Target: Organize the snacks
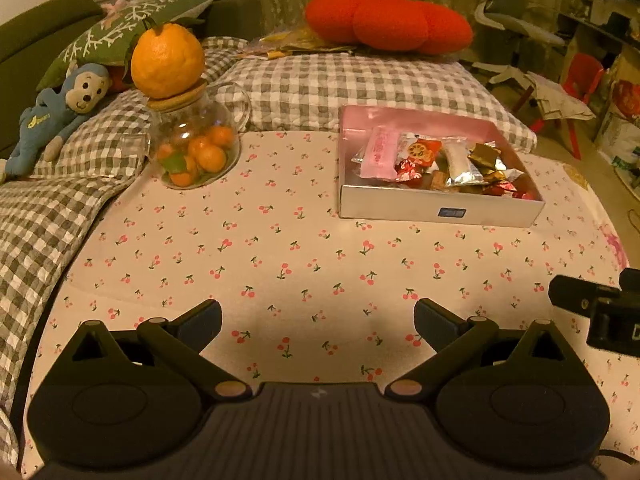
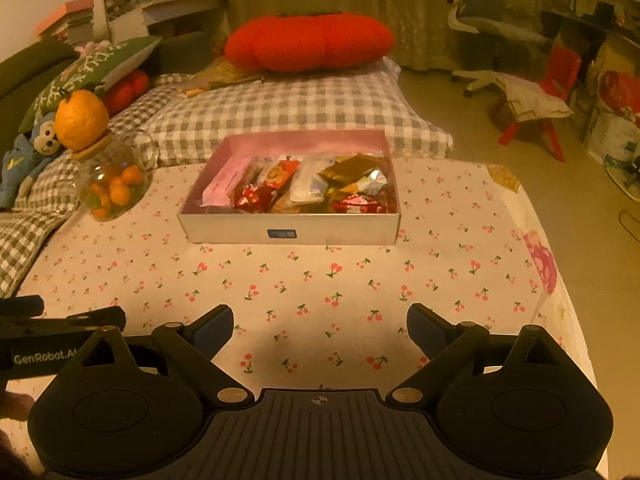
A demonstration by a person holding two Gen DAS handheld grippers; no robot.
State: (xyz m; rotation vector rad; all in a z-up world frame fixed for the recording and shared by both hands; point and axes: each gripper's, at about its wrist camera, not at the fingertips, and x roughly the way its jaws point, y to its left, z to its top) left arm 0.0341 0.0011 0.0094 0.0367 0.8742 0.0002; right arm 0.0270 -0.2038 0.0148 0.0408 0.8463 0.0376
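Observation:
A shallow silver box with a pink inside (image 1: pixel 436 209) (image 2: pixel 288 234) stands on the cherry-print cloth and holds several wrapped snacks (image 1: pixel 436 162) (image 2: pixel 304 188): a pink packet, red, white and gold wrappers. My left gripper (image 1: pixel 318 322) is open and empty, low over the cloth, well short of the box and to its left. My right gripper (image 2: pixel 320 326) is open and empty, in front of the box's near wall. Part of the right gripper shows at the right edge of the left wrist view (image 1: pixel 600 312).
A glass jar of small oranges (image 1: pixel 194 148) (image 2: pixel 112 188) with a large orange on its lid (image 1: pixel 167 60) stands at the left. Checked cushions (image 1: pixel 352 88), a blue toy monkey (image 1: pixel 52 116) and a red pillow (image 1: pixel 388 20) lie behind. The table's right edge (image 2: pixel 560 280) drops to the floor.

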